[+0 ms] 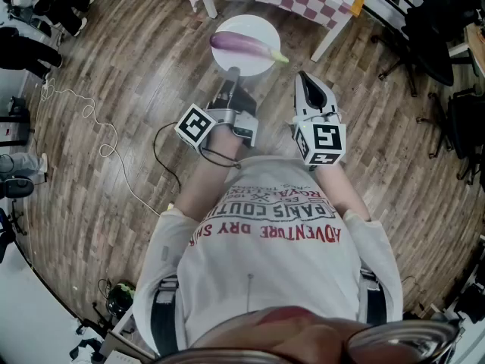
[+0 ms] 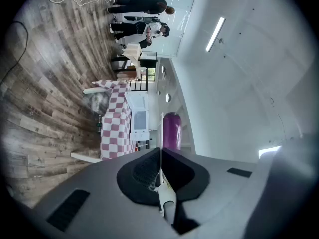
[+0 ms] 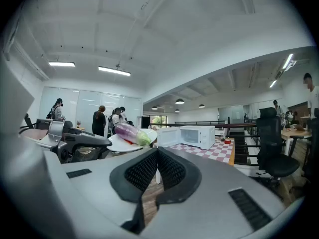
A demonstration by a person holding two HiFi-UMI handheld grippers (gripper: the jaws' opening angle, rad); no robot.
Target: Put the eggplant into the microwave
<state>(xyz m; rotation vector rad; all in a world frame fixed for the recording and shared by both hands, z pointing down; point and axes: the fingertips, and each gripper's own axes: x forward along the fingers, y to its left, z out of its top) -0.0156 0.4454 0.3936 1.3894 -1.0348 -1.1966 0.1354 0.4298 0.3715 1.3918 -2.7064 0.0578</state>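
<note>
Lighting: bright and even, fed by ceiling strip lights (image 3: 113,71) above you. Shadows: soft. Edges: heavy fisheye bending and dark vignette. Focus: far figures look slightly soft, possibly blurred.

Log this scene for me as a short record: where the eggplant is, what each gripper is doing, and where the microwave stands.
eggplant: lying on the white plate
white plate: held by its rim, above the wood floor
left gripper: jaws shut on the white plate's rim
right gripper: jaws together, empty, apart from the white plate
microwave: on the checkered table ahead, door seems open
task: eggplant not yet in the microwave
</note>
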